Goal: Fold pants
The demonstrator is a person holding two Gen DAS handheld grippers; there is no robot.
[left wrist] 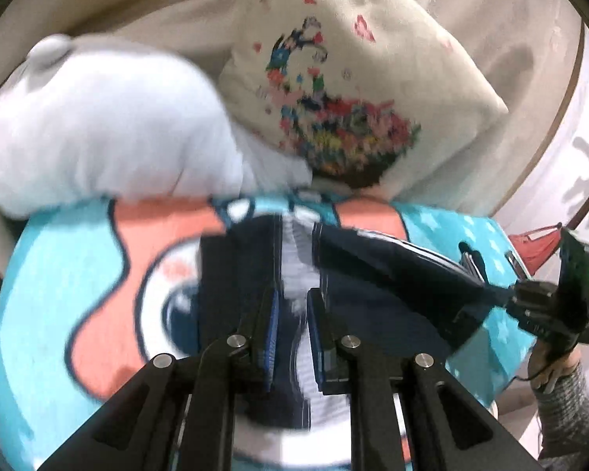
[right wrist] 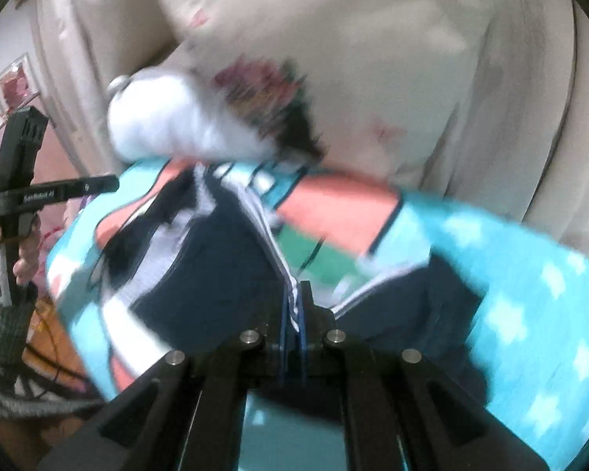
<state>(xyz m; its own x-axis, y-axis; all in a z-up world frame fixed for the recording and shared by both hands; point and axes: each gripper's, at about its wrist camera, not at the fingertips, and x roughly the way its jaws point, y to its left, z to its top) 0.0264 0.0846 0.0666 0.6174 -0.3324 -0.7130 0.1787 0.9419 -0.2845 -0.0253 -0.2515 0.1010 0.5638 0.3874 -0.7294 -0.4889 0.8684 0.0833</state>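
Observation:
Dark navy pants (left wrist: 373, 274) with white side stripes lie on a turquoise cartoon blanket (left wrist: 78, 274). My left gripper (left wrist: 294, 298) hovers over the pants, its blue pads a small way apart, nothing between them. In the right wrist view my right gripper (right wrist: 293, 302) is shut on the striped edge of the pants (right wrist: 216, 274) and holds the cloth up. The right gripper also shows in the left wrist view (left wrist: 546, 306), at the pants' right end. The left gripper shows at the left of the right wrist view (right wrist: 23, 192). Both views are blurred.
A white plush toy (left wrist: 98, 129) and a cream embroidered pillow (left wrist: 353, 78) lie behind the blanket against a cream headboard (right wrist: 530, 117). The blanket's right edge (left wrist: 510, 333) drops off toward the floor. A red object (left wrist: 538, 247) lies beyond it.

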